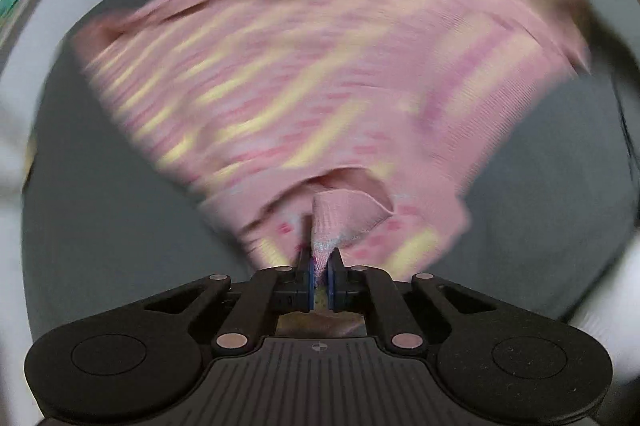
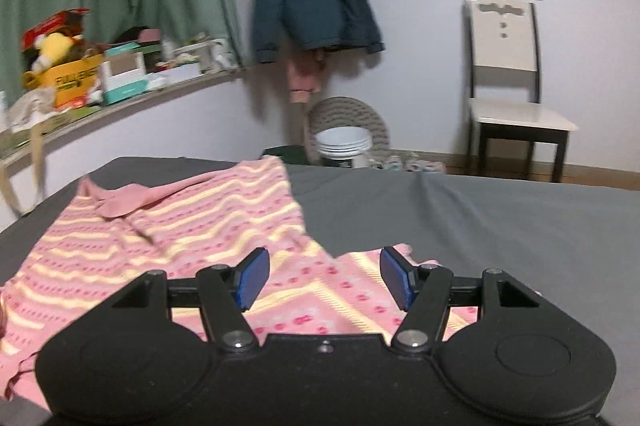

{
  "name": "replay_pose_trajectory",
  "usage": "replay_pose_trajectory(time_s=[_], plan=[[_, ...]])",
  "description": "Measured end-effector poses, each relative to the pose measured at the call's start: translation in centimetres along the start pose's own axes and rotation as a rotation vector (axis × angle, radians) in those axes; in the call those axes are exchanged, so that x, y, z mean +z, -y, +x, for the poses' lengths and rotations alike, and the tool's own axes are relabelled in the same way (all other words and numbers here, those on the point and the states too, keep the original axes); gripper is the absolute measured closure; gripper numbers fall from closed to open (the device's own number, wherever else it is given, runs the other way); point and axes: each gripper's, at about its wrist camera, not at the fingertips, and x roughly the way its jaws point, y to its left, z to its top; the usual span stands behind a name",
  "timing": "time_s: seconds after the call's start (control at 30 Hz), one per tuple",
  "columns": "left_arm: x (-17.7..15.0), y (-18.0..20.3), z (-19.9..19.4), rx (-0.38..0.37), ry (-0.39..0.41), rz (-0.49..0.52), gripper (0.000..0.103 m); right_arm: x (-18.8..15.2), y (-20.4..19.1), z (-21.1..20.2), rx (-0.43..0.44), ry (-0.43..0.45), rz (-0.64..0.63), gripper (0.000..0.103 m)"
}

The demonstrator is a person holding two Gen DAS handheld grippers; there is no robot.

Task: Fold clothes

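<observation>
Your left gripper [image 1: 320, 266] pinches the pink striped garment [image 1: 320, 65] by its edge to drag a fold across the grey bed [image 1: 100, 226], while your right gripper [image 2: 324, 278] hangs wide open and empty just above that garment, free to pin it.

Open right tongs [image 2: 323, 276] above pink striped garment [image 2: 192, 238]

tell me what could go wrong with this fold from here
1. The left hand-held gripper pinches only a thin bit of the pink and yellow striped knit garment; its view is motion-blurred, so the fabric might slip out.
2. The right hand-held gripper is open above the garment, so nothing pins it on the grey bed sheet; it may drag or bunch.
</observation>
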Motion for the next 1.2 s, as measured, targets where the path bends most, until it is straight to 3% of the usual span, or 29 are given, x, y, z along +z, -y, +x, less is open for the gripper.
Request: replay_pose_trajectory(time_s=[0.2, 0.33, 0.47, 0.53, 0.6, 0.63, 0.67, 0.7, 0.73, 0.8, 0.87, 0.93, 1.0, 1.03, 1.1, 1.13, 1.17, 1.2], plan=[[-6.4, -10.2, -1.4, 0.158, 0.005, -0.410, 0.098, 0.3, -2.9, -0.7, 0.128, 0.007, -0.034, 0.043], [-9.6, -13.1, -1.0, 0.241, 0.006, -0.501, 0.097, -1.2, -7.4, -1.1, 0.325, -0.038, -0.199, 0.040], [-11.4, -14.3, -1.4, 0.246, 0.126, -0.605, 0.097, -3.7, -14.4, -2.7, 0.600, -0.117, -0.410, 0.030], [-11.8, -14.6, -0.8, 0.158, 0.171, -0.655, 0.095, -5.4, -17.9, -3.5, 0.701, -0.164, -0.508, 0.030], [-12.2, -14.4, -0.1, 0.054, 0.224, -0.706, 0.075, -6.9, -20.5, -3.9, 0.765, -0.210, -0.571, 0.033], [-12.4, -14.1, 0.2, 0.004, 0.253, -0.731, 0.050, -7.6, -21.6, -3.8, 0.792, -0.225, -0.593, 0.035], [-12.6, -13.8, 0.5, -0.034, 0.284, -0.757, 0.034, -8.3, -22.6, -3.8, 0.815, -0.238, -0.615, 0.039], [-12.9, -13.3, 0.6, -0.034, 0.316, -0.783, 0.013, -8.8, -23.4, -3.8, 0.814, -0.242, -0.640, 0.039], [-13.1, -12.7, 0.7, -0.015, 0.333, -0.809, 0.008, -9.2, -24.1, -3.7, 0.813, -0.247, -0.666, 0.039], [-13.4, -12.3, 1.3, -0.021, 0.321, -0.846, 0.008, -10.2, -25.5, -3.3, 0.807, -0.276, -0.716, 0.039], [-14.1, -12.4, 2.5, -0.084, 0.283, -0.889, 0.008, -11.4, -26.6, -2.5, 0.774, -0.337, -0.721, 0.049], [-14.9, -12.4, 3.7, -0.096, 0.257, -0.962, 0.008, -12.2, -26.9, -1.7, 0.786, -0.371, -0.663, 0.057], [-15.4, -12.2, 4.6, -0.116, 0.267, -0.998, 0.008, -12.3, -27.2, -1.0, 0.818, -0.372, -0.606, 0.075], [-15.2, -12.1, 5.1, -0.116, 0.267, -0.999, 0.012, -12.2, -27.3, -0.7, 0.839, -0.375, -0.578, 0.094], [-14.6, -11.6, 5.5, -0.110, 0.298, -0.972, 0.034, -11.4, -27.1, 0.1, 0.875, -0.403, -0.500, 0.097], [-14.3, -11.5, 5.6, -0.117, 0.314, -0.961, 0.060, -10.6, -26.6, 0.6, 0.905, -0.414, -0.431, 0.098], [-14.1, -11.6, 5.7, -0.143, 0.323, -0.966, 0.071, -9.8, -25.9, 1.2, 0.904, -0.417, -0.368, 0.098], [-14.0, -11.8, 5.8, -0.174, 0.333, -0.985, 0.072, -9.0, -25.3, 1.8, 0.902, -0.420, -0.306, 0.098]])
